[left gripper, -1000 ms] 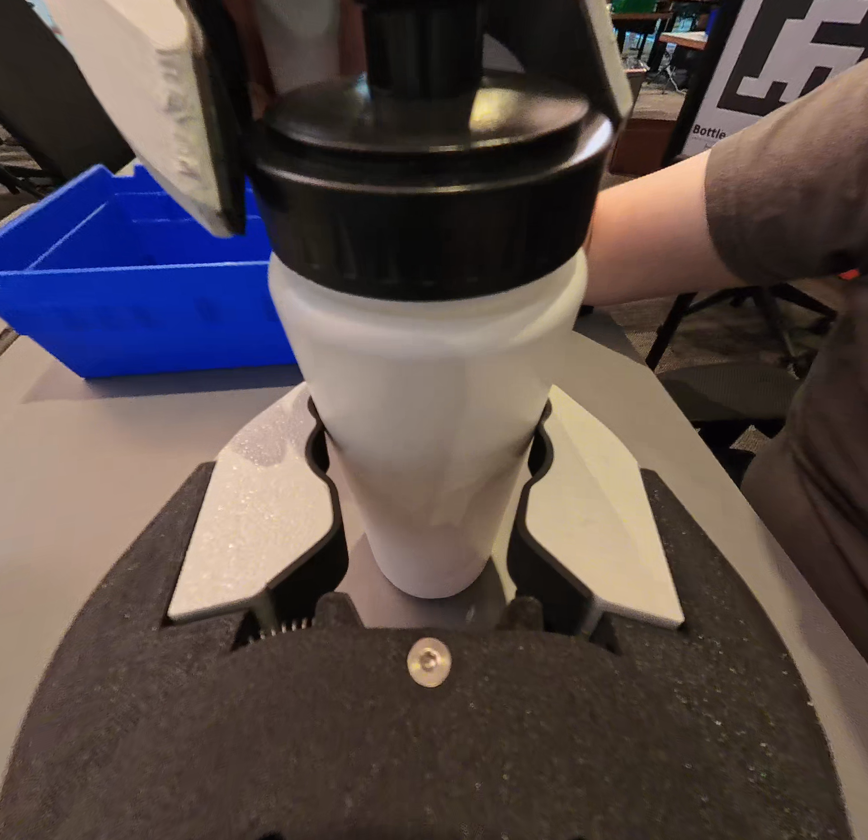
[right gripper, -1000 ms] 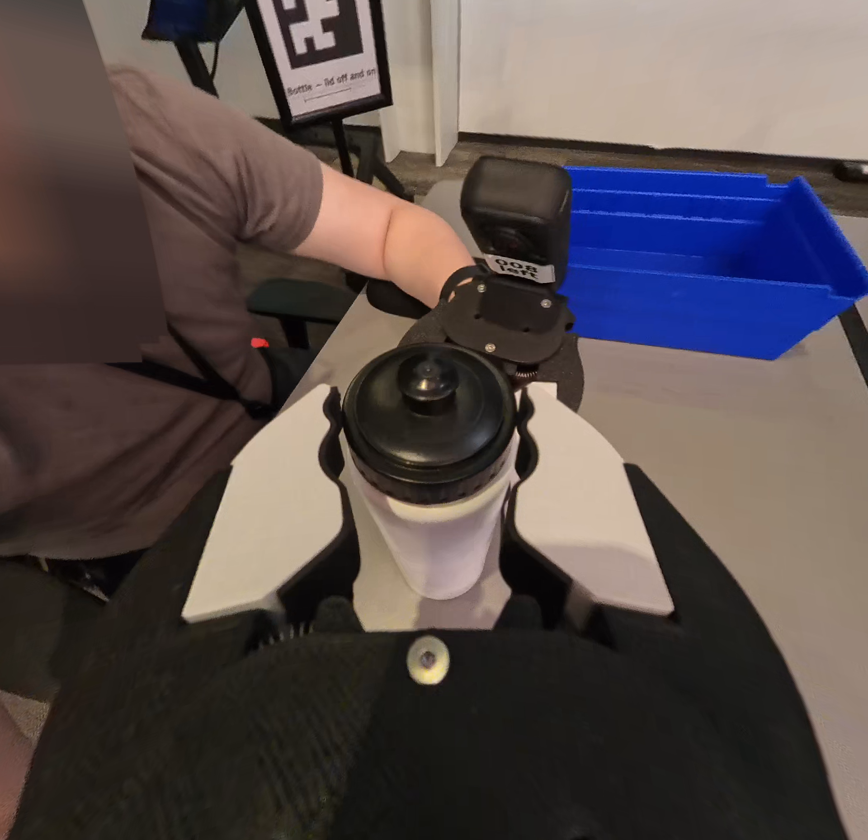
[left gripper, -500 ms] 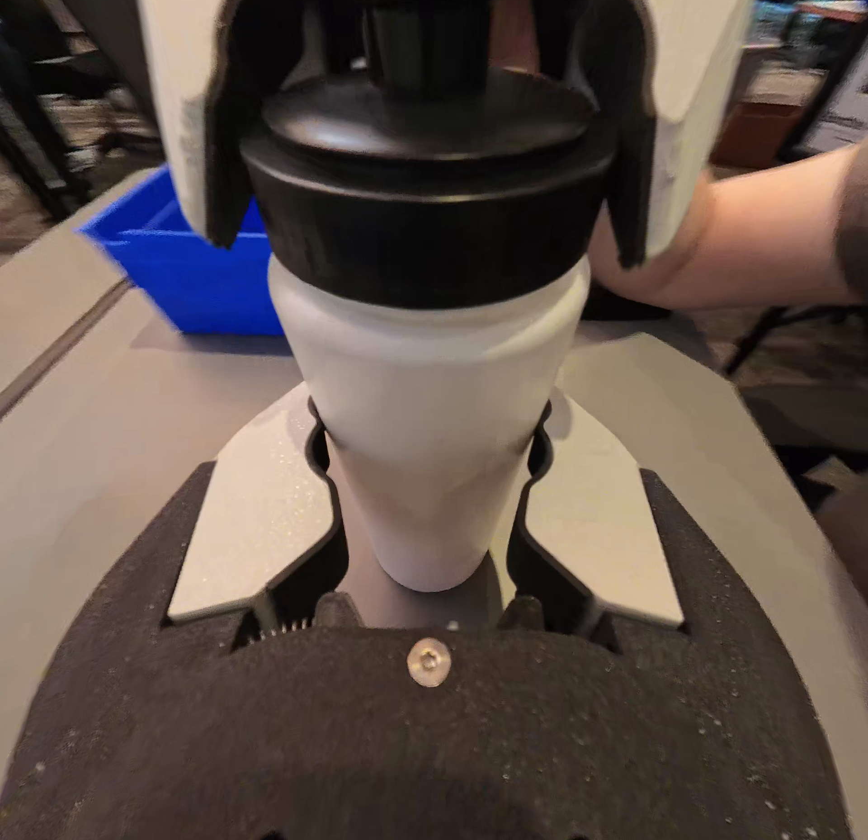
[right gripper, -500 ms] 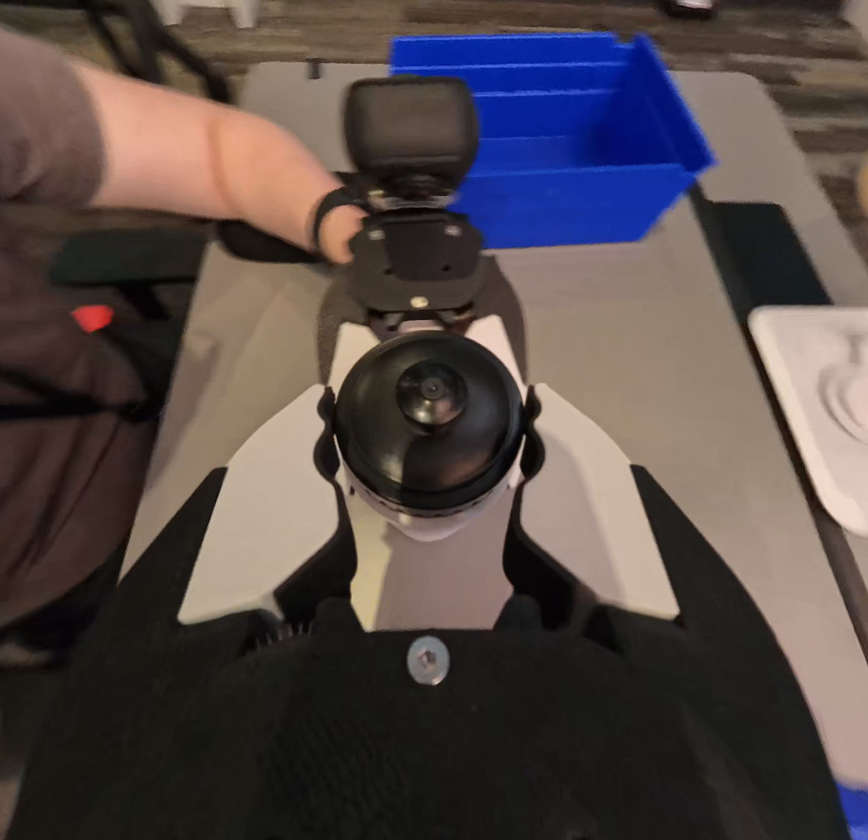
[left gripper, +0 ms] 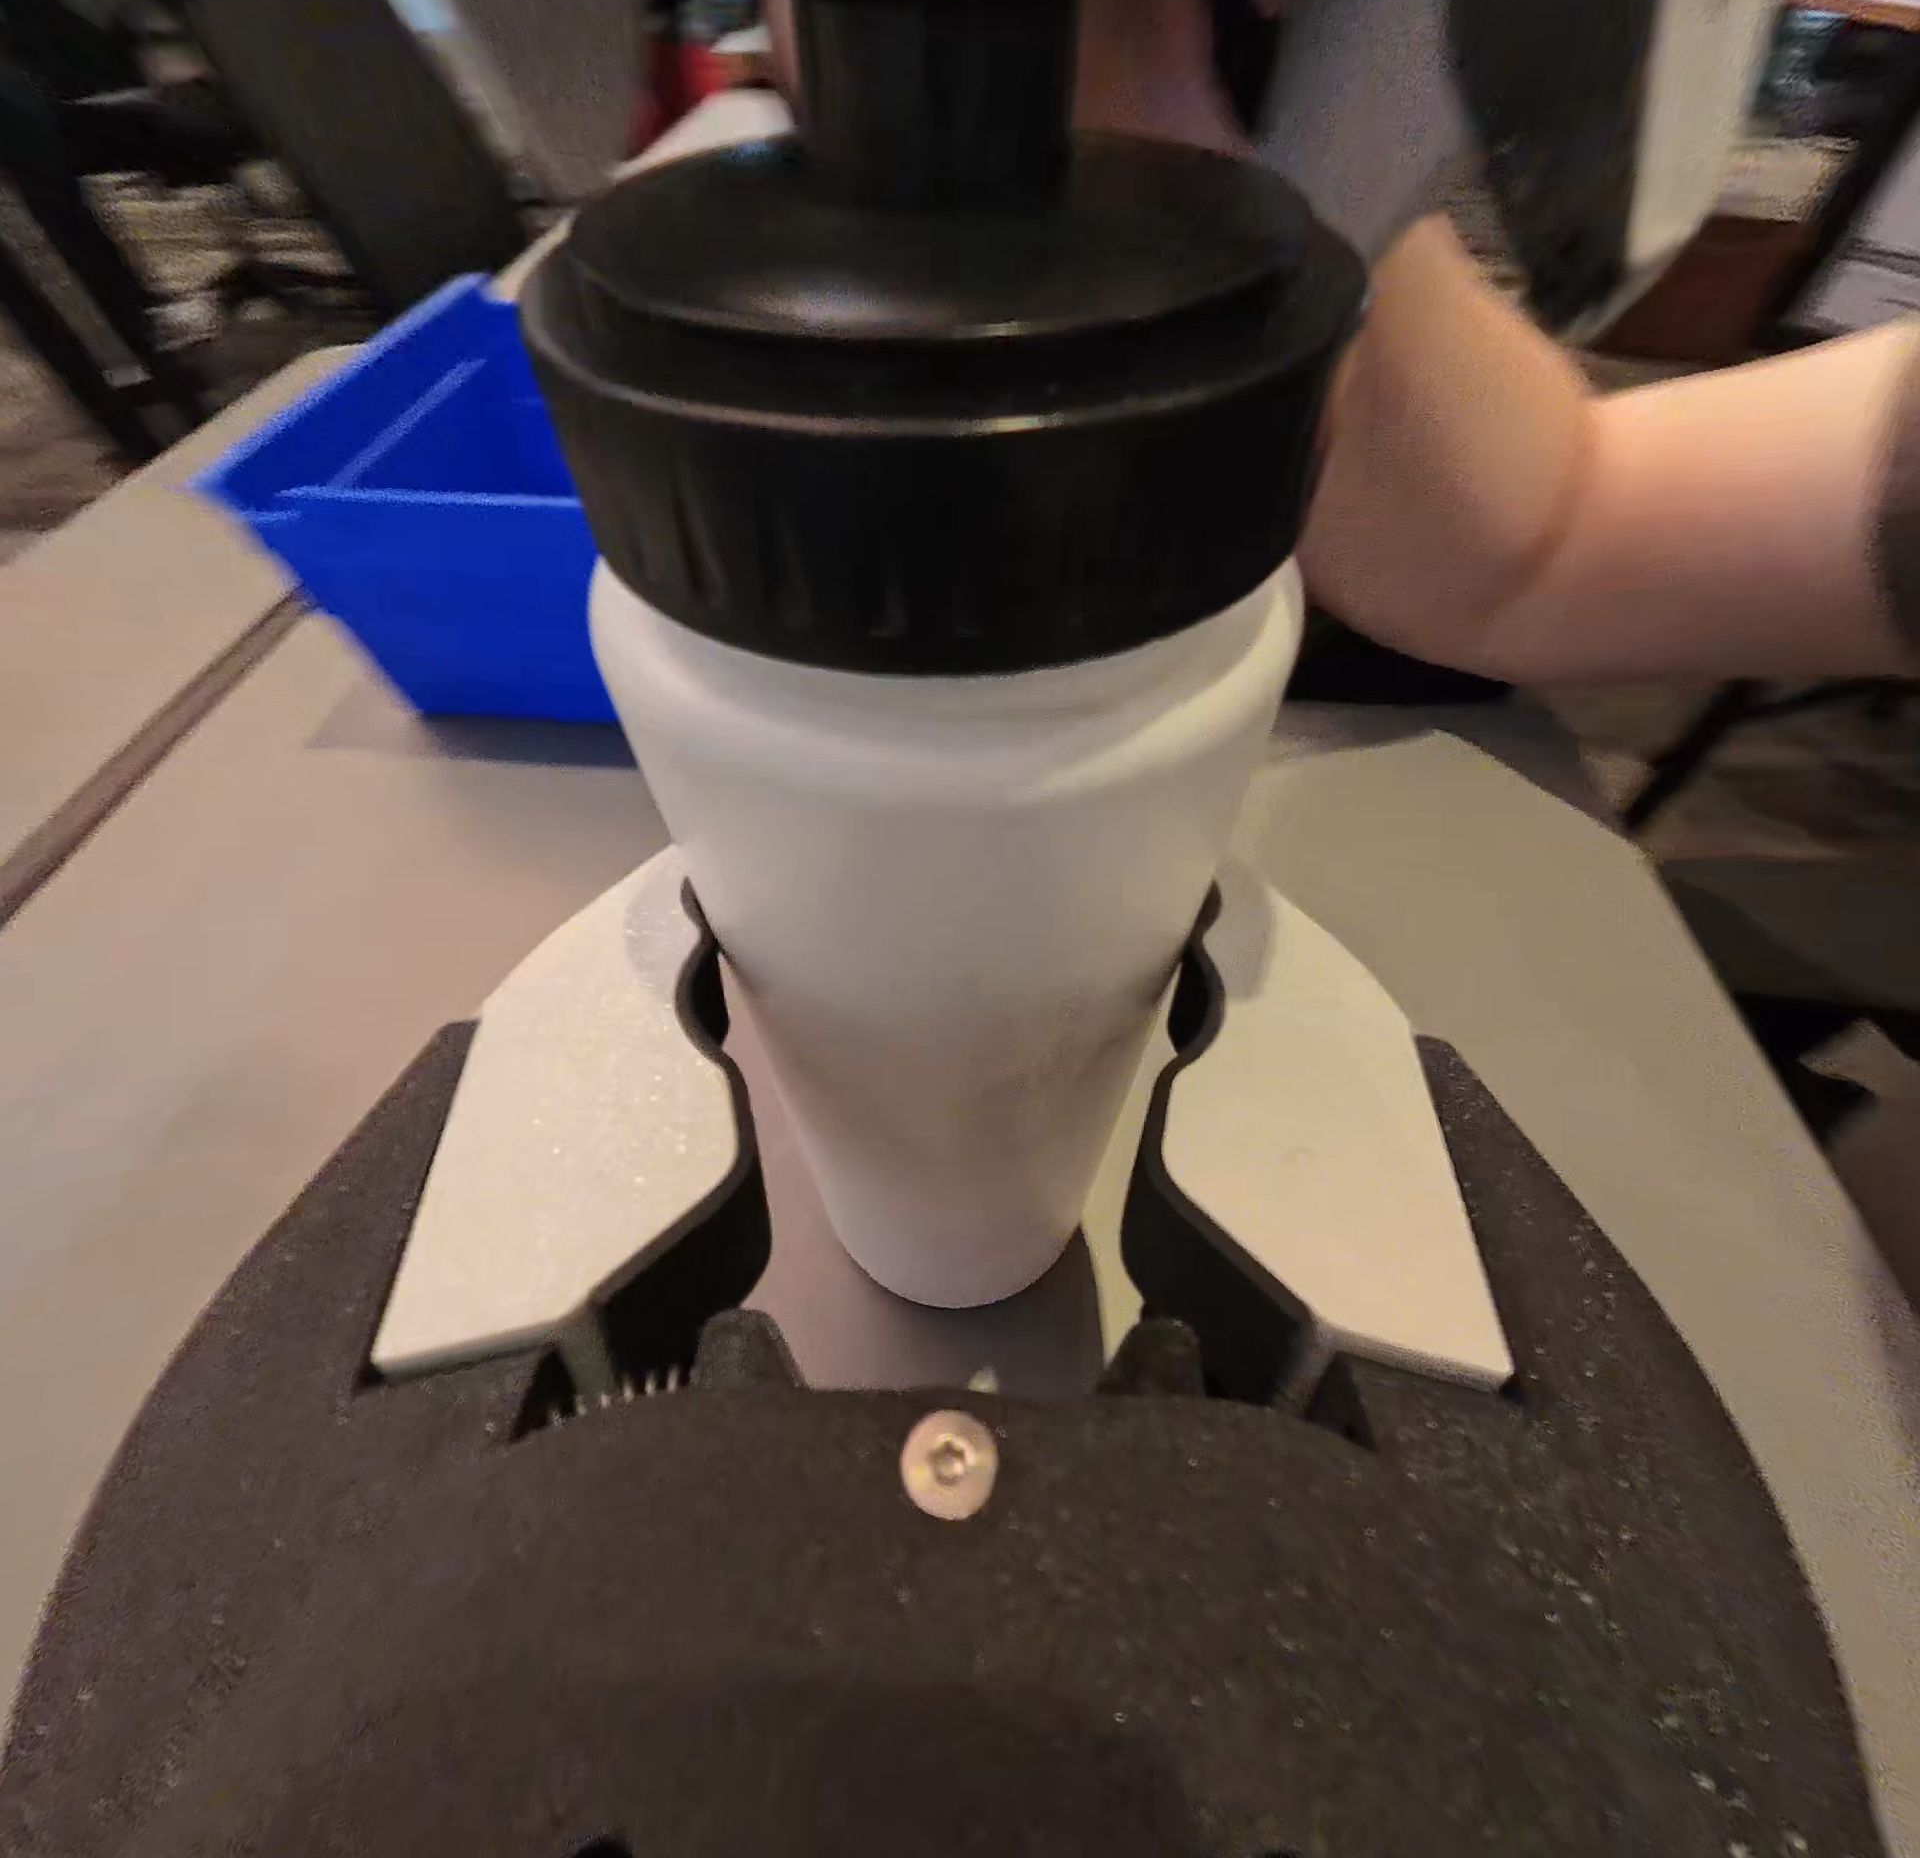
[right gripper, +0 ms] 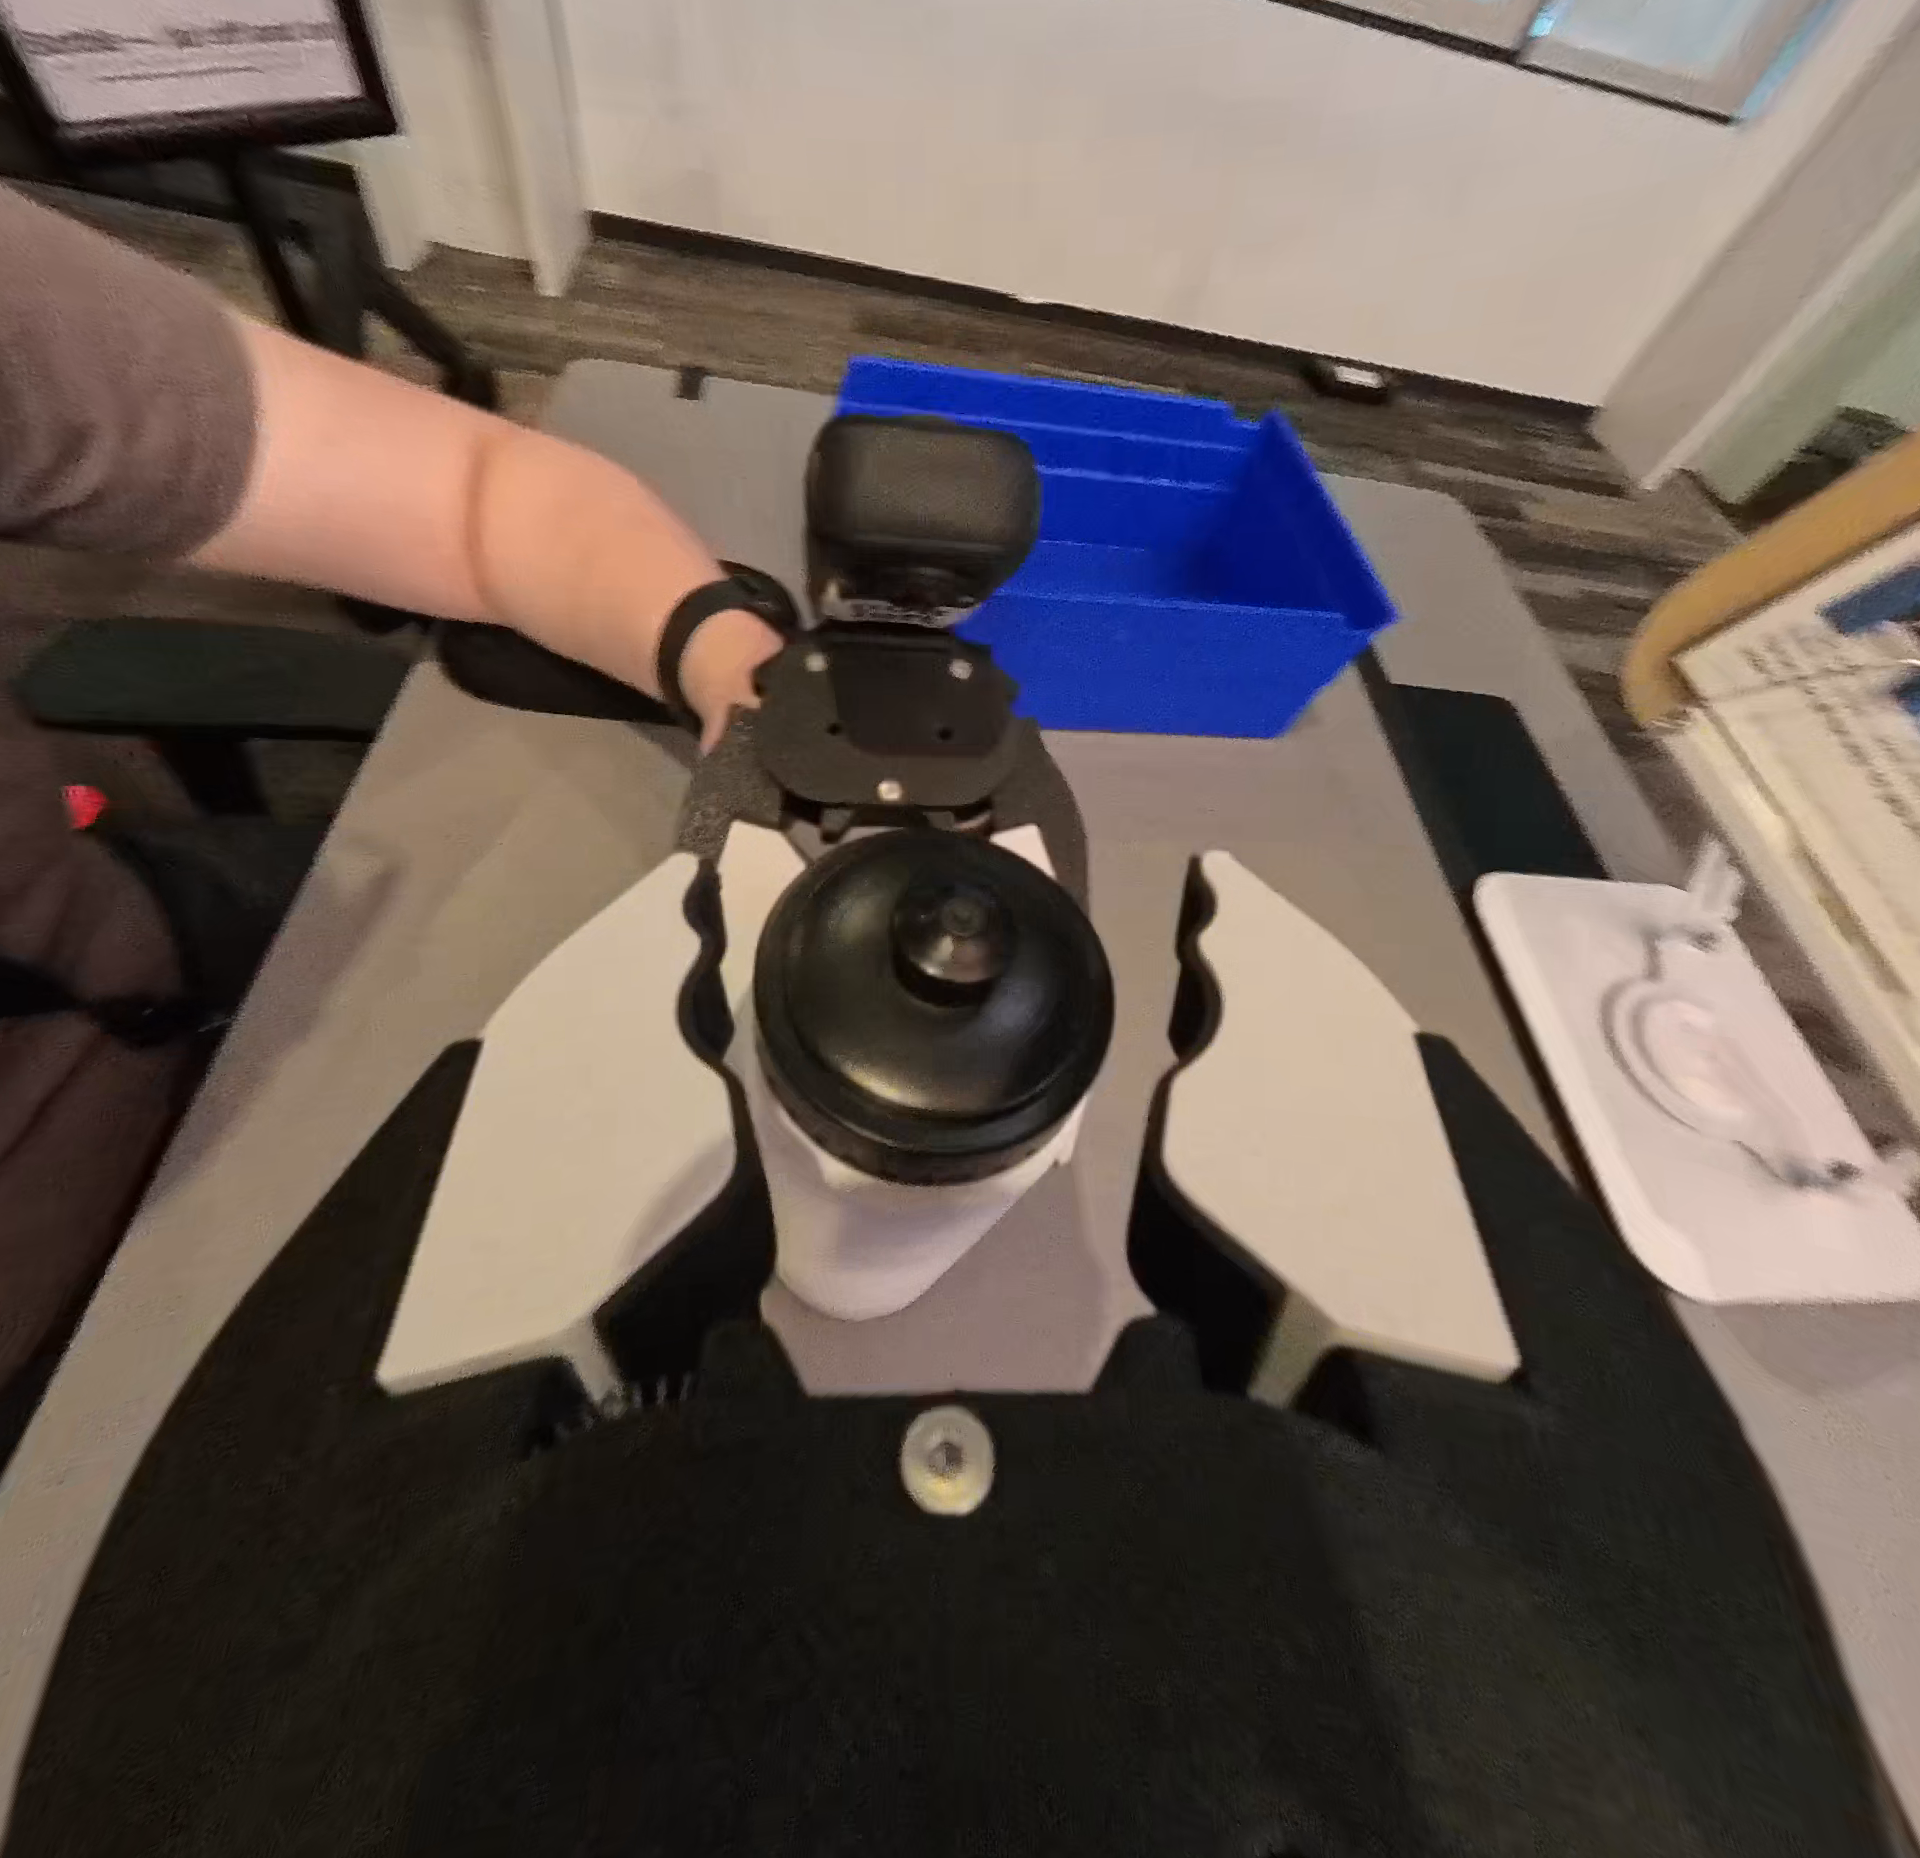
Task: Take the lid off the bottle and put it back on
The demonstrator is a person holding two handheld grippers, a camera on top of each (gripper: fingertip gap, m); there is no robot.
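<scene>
A white bottle with a black screw lid stands upright on the grey table. My left gripper is shut on the bottle's body below the lid. In the right wrist view I look down on the lid and the bottle. My right gripper is open above it, its fingers spread wider than the lid and clear of it. The right gripper shows blurred at the top right of the left wrist view. The lid sits on the bottle.
A blue bin stands at the far side of the table and also shows in the left wrist view. A white tray lies at the right. A person's arm reaches in from the left. A framed sign stands upper left.
My right gripper was closed around the lid and turned with it; it has now opened and drawn back from the lid. The left gripper keeps hold of the bottle.
</scene>
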